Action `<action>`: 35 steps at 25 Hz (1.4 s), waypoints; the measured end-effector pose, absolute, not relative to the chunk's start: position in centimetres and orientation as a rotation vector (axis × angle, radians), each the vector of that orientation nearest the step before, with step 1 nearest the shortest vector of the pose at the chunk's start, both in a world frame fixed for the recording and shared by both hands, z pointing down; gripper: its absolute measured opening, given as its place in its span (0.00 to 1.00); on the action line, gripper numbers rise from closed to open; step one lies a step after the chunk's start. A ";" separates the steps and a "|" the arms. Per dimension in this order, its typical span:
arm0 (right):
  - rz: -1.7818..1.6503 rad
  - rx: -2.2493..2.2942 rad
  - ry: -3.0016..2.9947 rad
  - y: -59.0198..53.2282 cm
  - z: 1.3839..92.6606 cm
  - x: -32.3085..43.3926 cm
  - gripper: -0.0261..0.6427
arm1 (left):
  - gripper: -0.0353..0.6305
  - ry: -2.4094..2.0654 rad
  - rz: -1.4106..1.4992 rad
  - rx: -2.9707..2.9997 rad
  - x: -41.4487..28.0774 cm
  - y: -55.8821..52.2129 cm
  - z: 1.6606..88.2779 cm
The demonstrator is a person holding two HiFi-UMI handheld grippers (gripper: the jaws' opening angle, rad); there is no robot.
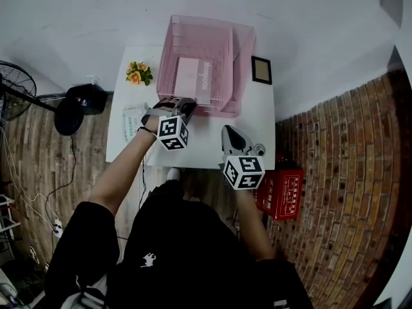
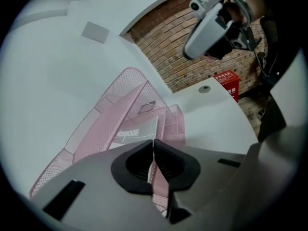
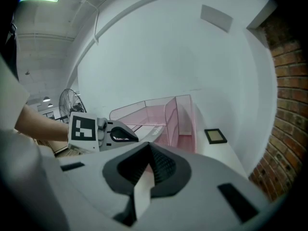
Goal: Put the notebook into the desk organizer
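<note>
The pink mesh desk organizer point(image 1: 226, 38) stands at the back of the white table point(image 1: 212, 143). The notebook point(image 1: 193, 79), pale pink with dark lettering, lies flat in its lower tray. It also shows in the left gripper view as notebook point(image 2: 137, 133) and in the right gripper view as notebook point(image 3: 150, 130). My left gripper point(image 1: 188, 105) is at the organizer's front edge, its jaws shut. Pink mesh point(image 2: 110, 119) shows through the slit behind the tips of the left gripper point(image 2: 154, 143). My right gripper point(image 1: 229, 129) hovers over the table's front right, shut and empty.
A small framed picture point(image 1: 261, 69) stands right of the organizer, and a pot of yellow flowers point(image 1: 138, 73) stands left of it. A tissue pack point(image 1: 132, 116) lies by my left wrist. On the floor are a fan point(image 1: 19, 89) and a red box point(image 1: 283, 192).
</note>
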State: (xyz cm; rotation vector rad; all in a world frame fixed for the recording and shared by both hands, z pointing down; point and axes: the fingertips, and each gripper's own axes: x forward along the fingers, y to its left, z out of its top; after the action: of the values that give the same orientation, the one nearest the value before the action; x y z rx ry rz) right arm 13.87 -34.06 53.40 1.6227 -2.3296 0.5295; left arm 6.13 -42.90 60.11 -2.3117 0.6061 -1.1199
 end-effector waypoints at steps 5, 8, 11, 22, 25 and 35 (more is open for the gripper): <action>0.537 1.627 -2.325 -34.1 53.5 14.2 0.04 | 0.07 0.665 -1.115 -2.268 6.3 -43.6 60.3; 0.540 1.625 -2.327 -33.9 53.5 14.3 0.04 | 0.09 0.708 -1.098 -2.309 6.3 -43.7 60.2; 0.538 1.619 -2.333 -33.5 53.5 14.4 0.04 | 0.18 0.741 -1.093 -2.352 6.1 -43.3 60.0; 0.486 1.601 -2.442 -30.1 51.2 14.5 0.04 | 0.08 1.028 -0.954 -2.501 4.2 -39.6 56.9; 0.462 1.594 -2.477 -28.5 50.3 14.5 0.04 | 0.06 1.105 -0.898 -2.542 3.8 -37.9 55.7; 0.400 1.578 -2.558 -22.6 47.2 16.2 0.04 | 0.06 1.334 -0.656 -2.672 3.2 -30.7 50.3</action>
State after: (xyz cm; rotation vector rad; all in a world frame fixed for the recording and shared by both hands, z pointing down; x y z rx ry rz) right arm 16.25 -22.63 47.23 1.5780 -2.5579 0.3997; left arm 3.19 -30.71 50.27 -2.6724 1.3340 -0.6558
